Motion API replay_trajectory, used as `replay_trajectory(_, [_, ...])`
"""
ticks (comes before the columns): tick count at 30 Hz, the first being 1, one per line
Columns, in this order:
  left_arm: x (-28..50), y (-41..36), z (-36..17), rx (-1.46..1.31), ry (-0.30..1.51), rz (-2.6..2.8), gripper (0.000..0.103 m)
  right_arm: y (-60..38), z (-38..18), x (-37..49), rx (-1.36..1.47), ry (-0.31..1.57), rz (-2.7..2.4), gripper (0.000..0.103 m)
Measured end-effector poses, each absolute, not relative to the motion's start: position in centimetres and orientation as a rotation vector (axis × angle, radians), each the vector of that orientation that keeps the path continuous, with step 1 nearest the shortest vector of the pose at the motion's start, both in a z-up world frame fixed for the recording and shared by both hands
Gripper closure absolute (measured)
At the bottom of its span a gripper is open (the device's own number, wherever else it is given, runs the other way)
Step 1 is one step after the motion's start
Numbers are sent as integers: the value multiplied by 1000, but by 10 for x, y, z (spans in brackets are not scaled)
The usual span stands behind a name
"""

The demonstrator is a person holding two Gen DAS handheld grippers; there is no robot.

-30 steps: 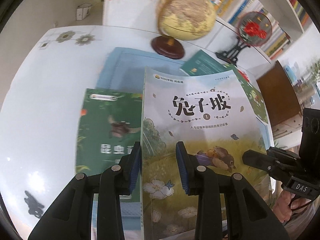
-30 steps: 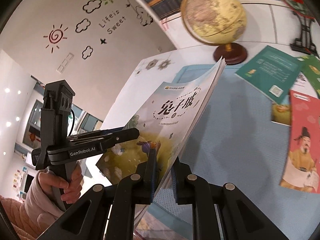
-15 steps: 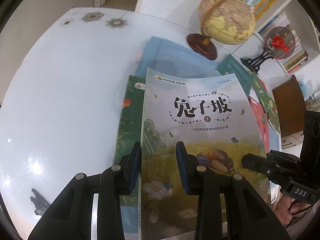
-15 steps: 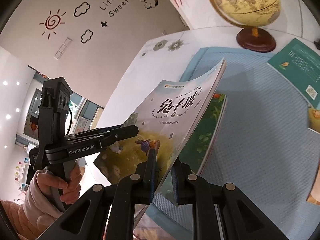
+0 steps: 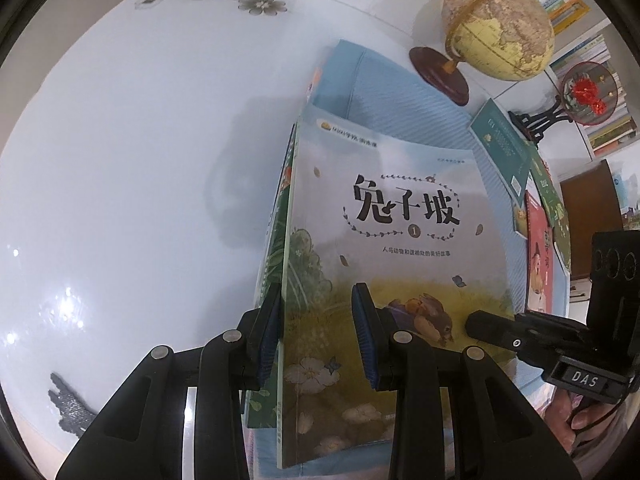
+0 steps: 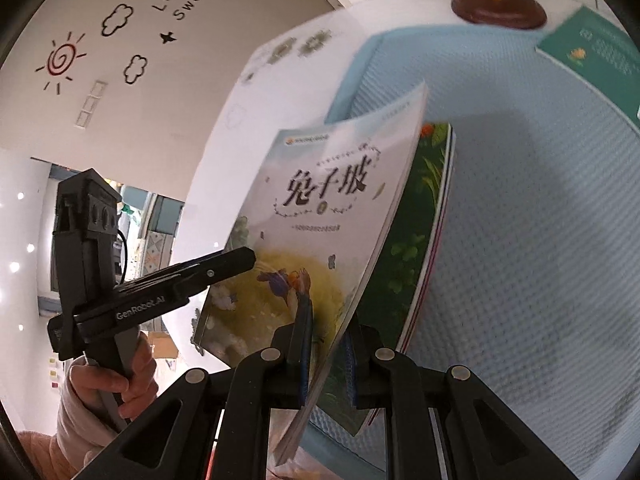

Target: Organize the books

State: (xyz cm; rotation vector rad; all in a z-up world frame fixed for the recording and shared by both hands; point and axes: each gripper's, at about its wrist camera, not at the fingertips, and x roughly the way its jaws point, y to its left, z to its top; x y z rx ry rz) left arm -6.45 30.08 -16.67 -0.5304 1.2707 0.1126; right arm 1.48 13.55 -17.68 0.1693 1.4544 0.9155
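Note:
A pale book with a rabbit on its cover hangs tilted between both grippers. My left gripper is shut on its spine edge near the bottom corner. My right gripper is shut on the opposite, open-page edge. Just under it a green book tops a small stack on the light blue mat. The held book covers most of that green cover. I cannot tell whether the two touch.
A globe on a dark wooden foot stands at the back of the white table. A teal book, a pink-red book and a red fan ornament lie to the right. A person's hand holds each gripper.
Both grippers have sunk toward the table with the rabbit book. It has slid across above the green book, which now shows only as a strip in the left wrist view.

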Motion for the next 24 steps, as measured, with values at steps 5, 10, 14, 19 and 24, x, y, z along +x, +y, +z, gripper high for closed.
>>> replay_trajectory(5, [-62,301,-173,-499,1297,130,72,140,-191,13,144,1520,871,90])
replay_trajectory(10, [-61,305,-173,-510,1298,137,70,140,-196,12,155,1539,867,89])
replay_trajectory(14, [-63,305,-173,-494,1305,152,70,145,-201,10,153,1549,865,88])
replay_trajectory(19, [-62,303,-174,-487,1314,169,69,143,-205,8,170,1557,852,87])
replay_trajectory(24, [-57,304,-178,-458,1340,203,65,138,-203,10,208,1577,830,62])
